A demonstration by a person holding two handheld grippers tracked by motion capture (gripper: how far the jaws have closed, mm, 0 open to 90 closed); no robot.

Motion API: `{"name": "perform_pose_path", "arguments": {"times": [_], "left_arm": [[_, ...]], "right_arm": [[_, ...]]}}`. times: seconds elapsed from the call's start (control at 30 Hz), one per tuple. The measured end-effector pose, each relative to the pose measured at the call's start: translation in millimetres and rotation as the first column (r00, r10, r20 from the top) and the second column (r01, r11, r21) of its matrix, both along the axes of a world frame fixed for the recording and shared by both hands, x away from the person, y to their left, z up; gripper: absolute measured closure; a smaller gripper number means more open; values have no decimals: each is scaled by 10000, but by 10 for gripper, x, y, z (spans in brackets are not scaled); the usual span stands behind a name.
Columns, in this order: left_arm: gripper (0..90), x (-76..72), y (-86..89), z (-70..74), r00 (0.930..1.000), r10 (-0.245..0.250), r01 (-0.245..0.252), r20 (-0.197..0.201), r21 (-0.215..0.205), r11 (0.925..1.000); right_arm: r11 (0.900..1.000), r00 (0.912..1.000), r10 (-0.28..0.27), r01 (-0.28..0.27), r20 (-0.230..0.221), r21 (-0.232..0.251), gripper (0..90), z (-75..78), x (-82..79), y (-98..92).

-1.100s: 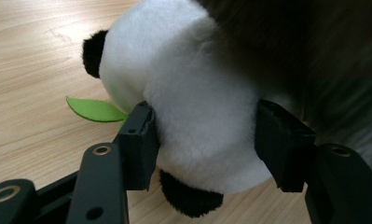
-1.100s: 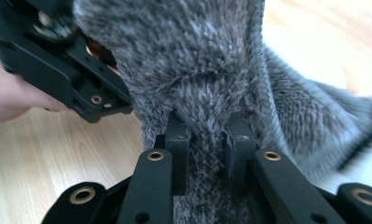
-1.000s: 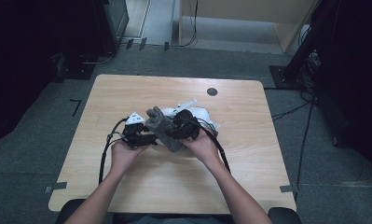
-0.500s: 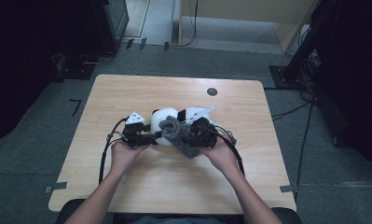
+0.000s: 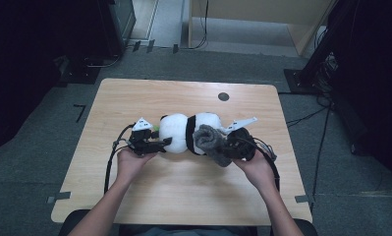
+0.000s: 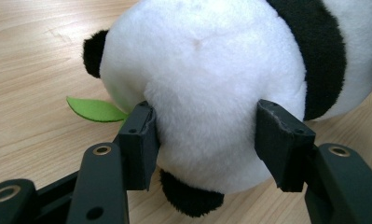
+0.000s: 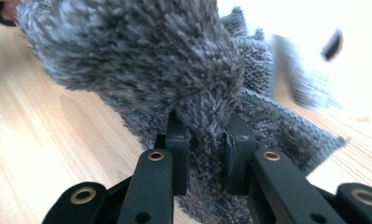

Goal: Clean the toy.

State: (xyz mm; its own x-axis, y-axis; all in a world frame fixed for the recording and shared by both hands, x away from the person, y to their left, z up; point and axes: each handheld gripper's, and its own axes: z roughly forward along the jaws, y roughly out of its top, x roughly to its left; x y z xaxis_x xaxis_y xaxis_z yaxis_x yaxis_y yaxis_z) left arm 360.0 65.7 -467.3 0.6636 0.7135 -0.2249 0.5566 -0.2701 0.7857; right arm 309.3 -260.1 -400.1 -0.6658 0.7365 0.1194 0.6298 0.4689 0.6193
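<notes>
The worktop [image 5: 134, 206] carries a panda [image 5: 186, 132] lying across its middle, white head toward your left hand, dark band and body toward your right. Your left tool [image 5: 165, 142] grips the panda's head, jaws set about halfway and pressing into the plush on both sides. Your right tool [image 5: 218, 147] is nearly closed on a grey sock [image 5: 208, 138], a fold of its fuzzy cloth pinched between the jaws and the rest bunched against the panda's body. The risk lies in that thin pinch: the sock is soft and may slide out if you tug it against the plush. If the left grip is shallow, the round head may squirm free once you pull, and the panda will roll. A small green leaf [image 6: 93, 108] sticks out by the head; it may snag under the left tool.
</notes>
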Motion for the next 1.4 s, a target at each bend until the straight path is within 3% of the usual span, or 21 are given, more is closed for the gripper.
{"name": "perform_pose_path", "arguments": {"times": [0.2, 0.3, 0.43, 0.57, 0.67, 1.03, 1.4], "left_arm": [[434, 4, 6, 1, 10000, -35, 35, -31, -9, 10000], [445, 12, 15, -1, 9999, -85, 84, -76, -81, 9999], [456, 21, 22, 0, 9998, -71, 67, -168, -185, 9998], [455, 23, 22, 1, 9998, -67, 64, -180, -192, 9998], [455, 24, 23, 1, 9998, -74, 71, -183, -194, 9998], [456, 28, 23, 4, 9997, -97, 93, -206, -185, 9998], [457, 35, 21, 6, 9997, -73, 69, -213, -225, 9997]], "right_arm": [[9988, 9988, -487, 487, 36, -40, 773, -7, -4, -167], [9957, 9971, -702, 717, 289, -582, 776, 20, -29, -201], [9986, 9983, -463, 471, 366, -237, 779, 175, -122, -187], [9997, 9982, 113, -127, 596, 223, 781, 322, -217, -53], [9963, 9961, 667, -697, 579, 513, 791, 337, -236, 120], [9735, 9794, 2014, -2017, 135, 1076, 794, 88, -5, 747], [9669, 9737, 2275, -2246, -97, 1214, 797, -173, 226, 1117]]}}
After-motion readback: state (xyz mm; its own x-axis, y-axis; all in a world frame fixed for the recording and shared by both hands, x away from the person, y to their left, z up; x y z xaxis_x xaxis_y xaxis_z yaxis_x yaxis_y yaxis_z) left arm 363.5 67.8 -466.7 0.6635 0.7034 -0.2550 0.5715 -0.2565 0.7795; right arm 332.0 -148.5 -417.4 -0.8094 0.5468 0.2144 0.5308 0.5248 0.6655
